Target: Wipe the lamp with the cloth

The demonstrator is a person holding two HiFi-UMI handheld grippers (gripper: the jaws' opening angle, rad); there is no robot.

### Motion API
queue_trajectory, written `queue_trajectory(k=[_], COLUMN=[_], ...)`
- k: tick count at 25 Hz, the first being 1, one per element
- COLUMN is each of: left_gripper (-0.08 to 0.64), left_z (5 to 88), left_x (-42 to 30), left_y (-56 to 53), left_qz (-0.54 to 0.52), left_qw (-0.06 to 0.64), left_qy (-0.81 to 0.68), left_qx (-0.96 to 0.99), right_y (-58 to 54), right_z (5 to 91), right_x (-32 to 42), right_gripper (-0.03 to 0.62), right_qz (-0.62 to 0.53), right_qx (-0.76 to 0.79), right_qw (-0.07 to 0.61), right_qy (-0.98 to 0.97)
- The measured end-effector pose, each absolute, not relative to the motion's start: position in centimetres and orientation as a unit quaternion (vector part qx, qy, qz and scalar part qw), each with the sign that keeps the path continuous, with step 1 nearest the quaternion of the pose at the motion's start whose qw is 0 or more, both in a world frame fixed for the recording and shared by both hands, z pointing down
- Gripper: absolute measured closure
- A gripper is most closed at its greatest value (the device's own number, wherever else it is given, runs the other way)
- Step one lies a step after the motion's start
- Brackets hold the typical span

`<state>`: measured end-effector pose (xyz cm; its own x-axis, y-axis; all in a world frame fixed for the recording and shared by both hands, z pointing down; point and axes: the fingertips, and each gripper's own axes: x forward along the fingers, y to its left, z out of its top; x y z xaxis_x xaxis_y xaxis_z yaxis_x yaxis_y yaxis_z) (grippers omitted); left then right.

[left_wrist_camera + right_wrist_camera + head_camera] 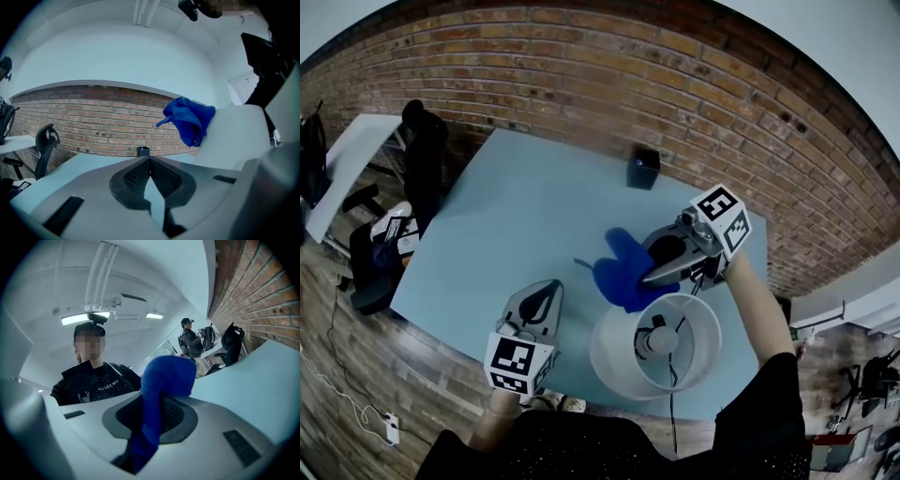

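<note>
Currently: the step in hand looks like bringing cloth to lamp; I cannot confirm wiping contact. Right gripper [661, 267] fingers are clamped on the crumpled blue cloth [623, 274], which hangs just beyond the far rim of the white drum-shaded lamp [661, 349]. Left gripper [546, 292] fingers are together, nothing between them, just left of the shade. The lamp stands at the pale blue worktop's [516, 216] near edge, long axis vertical, open top upward (bulb fitting visible inside). Next move, I judge: press the cloth to the shade wall and sweep round it gently.
</note>
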<state>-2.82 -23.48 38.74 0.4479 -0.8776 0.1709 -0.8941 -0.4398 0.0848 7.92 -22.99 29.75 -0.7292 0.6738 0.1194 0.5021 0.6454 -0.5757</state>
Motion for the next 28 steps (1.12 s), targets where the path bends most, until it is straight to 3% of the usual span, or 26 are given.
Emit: queue_trajectory(k=[17,23,26,28], left_gripper=[0.551,0.552,0.551,0.552], left_z=[41.8,43.0,42.8,42.3], left_x=[-1.6,-1.9,-1.8,-1.9], left_y=[-22.7,-21.7,-21.1,-20.7], left_qz=[0.084,0.102,0.103,0.1], left_qw=[0.11,0.117,0.113,0.106], left_qy=[-0.503,-0.5,-0.498,-0.497], left_qx=[0.853,0.852,0.854,0.855], right_y=[-25.9,-27.0,-29.4,-31.5], right_z=[39.9,44.1,46.3,46.0], right_x=[6.2,6.1,7.0,8.4], right_gripper=[0.515,0.515,0.515,0.515], right_qz=[0.357,0.365,0.388,0.422], right_qx=[-0.29,-0.232,-0.143,-0.07], right_qw=[0.123,0.18,0.215,0.203], right_qy=[-0.879,-0.883,-0.885,-0.881])
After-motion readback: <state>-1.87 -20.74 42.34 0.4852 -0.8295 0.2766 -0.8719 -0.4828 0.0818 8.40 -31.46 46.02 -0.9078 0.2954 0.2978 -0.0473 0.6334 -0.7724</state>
